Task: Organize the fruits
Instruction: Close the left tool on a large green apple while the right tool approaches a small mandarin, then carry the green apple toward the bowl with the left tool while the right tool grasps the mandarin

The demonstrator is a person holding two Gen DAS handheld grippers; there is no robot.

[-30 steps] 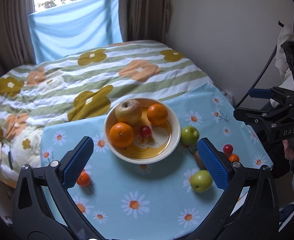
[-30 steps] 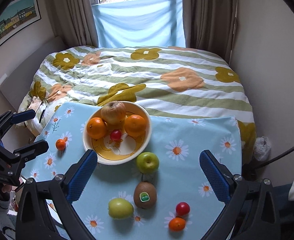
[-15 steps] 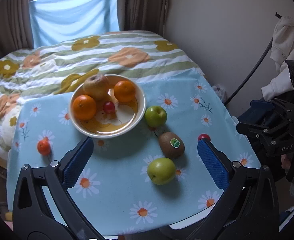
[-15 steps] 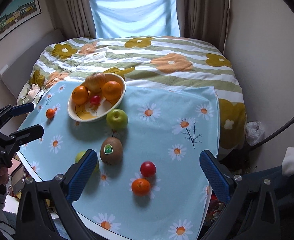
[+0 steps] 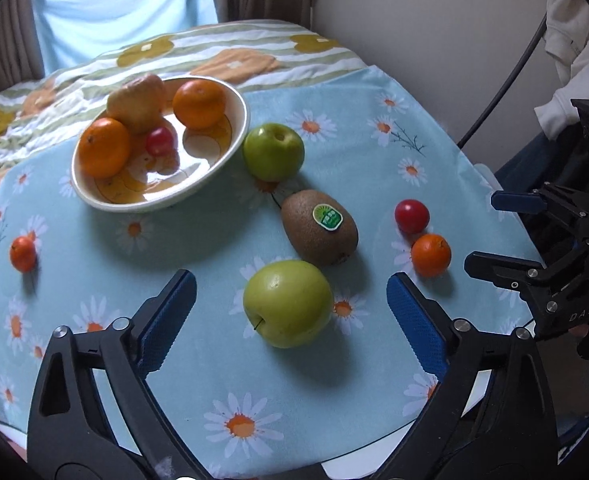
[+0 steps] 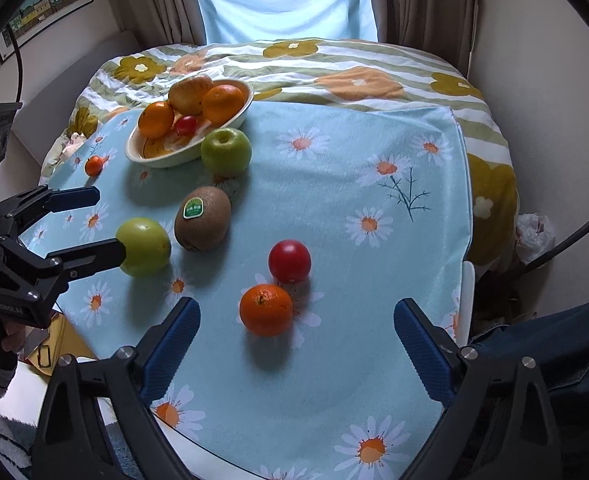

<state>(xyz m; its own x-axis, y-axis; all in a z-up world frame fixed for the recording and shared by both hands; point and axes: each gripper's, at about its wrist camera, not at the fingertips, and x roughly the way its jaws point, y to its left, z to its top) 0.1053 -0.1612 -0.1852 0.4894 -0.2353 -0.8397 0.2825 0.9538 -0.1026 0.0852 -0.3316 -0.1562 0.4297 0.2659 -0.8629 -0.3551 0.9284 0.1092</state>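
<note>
A white bowl holds two oranges, a brownish apple and a small red fruit; it also shows in the right wrist view. Loose on the daisy cloth lie a near green apple, a kiwi, a far green apple, a red fruit and a small orange. My left gripper is open and empty, straddling the near green apple. My right gripper is open and empty just before the small orange.
Another tiny orange lies at the cloth's left side. The blue daisy cloth covers a small table that stands against a bed with a flowered quilt. A wall and a cable are on the right.
Both grippers have moved down and forward toward the table. The left one now frames the near green apple; the right one has closed in on the small orange. Both stay open.
</note>
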